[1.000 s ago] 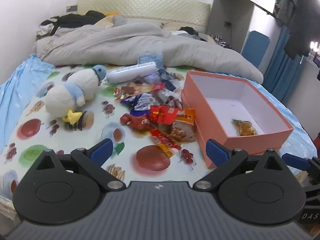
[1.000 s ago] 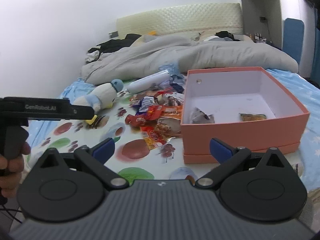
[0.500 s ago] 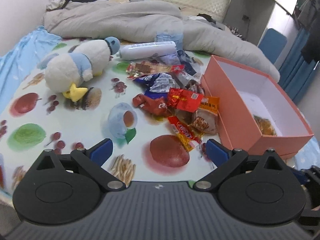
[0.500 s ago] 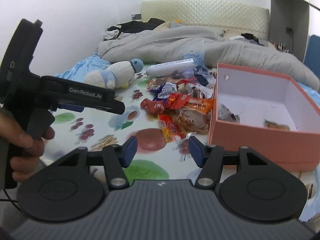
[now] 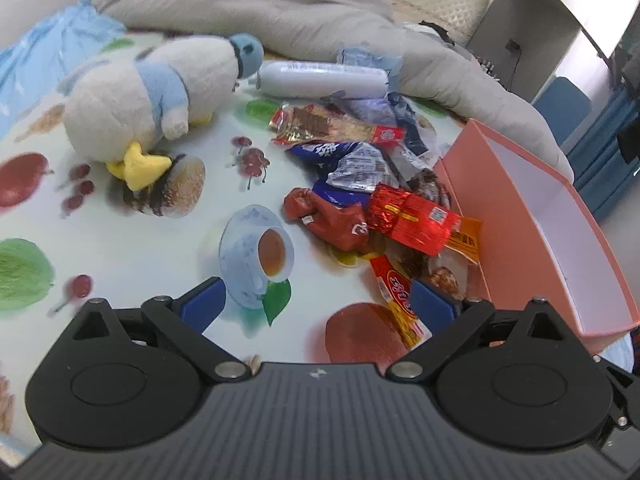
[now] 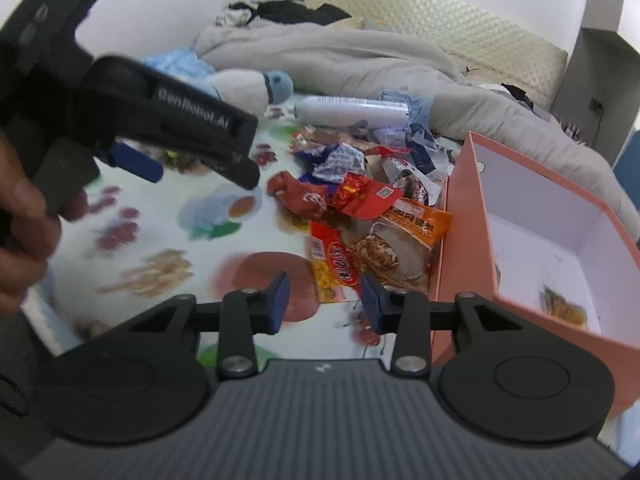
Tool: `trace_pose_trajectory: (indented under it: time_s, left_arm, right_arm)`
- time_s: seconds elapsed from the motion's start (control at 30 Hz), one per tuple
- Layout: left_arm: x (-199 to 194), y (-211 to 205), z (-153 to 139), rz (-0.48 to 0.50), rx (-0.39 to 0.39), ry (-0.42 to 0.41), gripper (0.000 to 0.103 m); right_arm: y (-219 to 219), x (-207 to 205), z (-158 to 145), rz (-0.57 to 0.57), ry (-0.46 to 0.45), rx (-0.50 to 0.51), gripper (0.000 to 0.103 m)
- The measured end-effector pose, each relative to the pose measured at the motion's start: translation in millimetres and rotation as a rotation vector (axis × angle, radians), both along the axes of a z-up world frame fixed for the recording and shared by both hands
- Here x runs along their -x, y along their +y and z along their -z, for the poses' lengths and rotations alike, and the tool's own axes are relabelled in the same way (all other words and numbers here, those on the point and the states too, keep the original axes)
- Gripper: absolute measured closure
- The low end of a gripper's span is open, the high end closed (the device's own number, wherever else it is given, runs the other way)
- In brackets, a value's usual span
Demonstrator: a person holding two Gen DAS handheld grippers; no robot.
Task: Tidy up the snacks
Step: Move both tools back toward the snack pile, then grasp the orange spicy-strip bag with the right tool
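My left hand-held gripper [image 5: 316, 298] hangs over the bed with its blue fingers spread wide and nothing between them; under the gap lies the printed teacup [image 5: 258, 254] on the fruit-patterned sheet [image 5: 132, 248]. My right hand-held gripper [image 6: 323, 300] has its fingers drawn in to a narrow gap, also with nothing in it, and it hovers just above the near end of the red and yellow candy bar wrapper [image 6: 335, 262]. The snack pile [image 5: 372, 184] lies on the sheet in the middle of the bed, just left of the pink box [image 5: 560, 240], with some packets touching the box's left wall. In the pile I can see a crumpled red packet [image 5: 340, 220], a shiny red wrapper [image 5: 412, 218] lying partly over it, an orange-topped clear pouch [image 6: 400, 240] with brown food inside, and blue and silver packets [image 5: 352, 164] farther back. The pink box is open with white walls inside, and a small yellowish snack [image 6: 564, 304] lies on its floor. Left of the pile and well apart from it lies a white plush duck [image 5: 160, 96] with a blue jacket and yellow feet. Beyond the snacks a white cylinder-shaped bottle [image 5: 324, 80] lies on its side, near the rumpled grey duvet [image 5: 280, 12]. In the right wrist view my left hand [image 6: 24, 216] grips the handle of the black gripper at the left edge.
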State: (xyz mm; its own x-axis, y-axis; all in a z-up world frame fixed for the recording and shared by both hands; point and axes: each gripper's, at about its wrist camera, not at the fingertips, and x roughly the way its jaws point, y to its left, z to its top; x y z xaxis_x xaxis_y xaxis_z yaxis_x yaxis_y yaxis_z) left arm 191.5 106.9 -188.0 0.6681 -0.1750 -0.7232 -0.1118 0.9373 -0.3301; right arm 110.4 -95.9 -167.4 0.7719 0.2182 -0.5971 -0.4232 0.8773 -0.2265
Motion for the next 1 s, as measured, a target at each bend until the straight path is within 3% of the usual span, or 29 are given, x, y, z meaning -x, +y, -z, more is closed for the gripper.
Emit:
trace_pose_trajectory:
  time_s: [0.27,0.37,0.5,0.63,0.9,1.0]
  left_arm:
    - [-47,3,32,0.036,0.035,0.038,0.003]
    - [-65,-6,38,0.063,-0.075,0.028,0.003]
    - [-86,-8,43,0.104,-0.056,0.004,0.003]
    - [-105,-17,42,0.146,-0.098,-0.03,0.003]
    - [-136,-36,52,0.259,-0.297,-0.033,0.002]
    - [-142,-43,61,0.347,-0.327,-0.001,0.002]
  right_arm:
    - [17,-39,26,0.01,-0.021,0.142,0.061]
    - [22,-52,33,0.023,-0.032,0.174,0.061]
    - [26,-66,41,0.015,-0.038,0.219,0.062]
    - [29,-77,47,0.019,-0.058,0.258,0.062]
    - [39,-79,62,0.006,-0.111,0.379,0.062]
    - [42,-75,63,-0.016,-0.142,0.406,0.062]
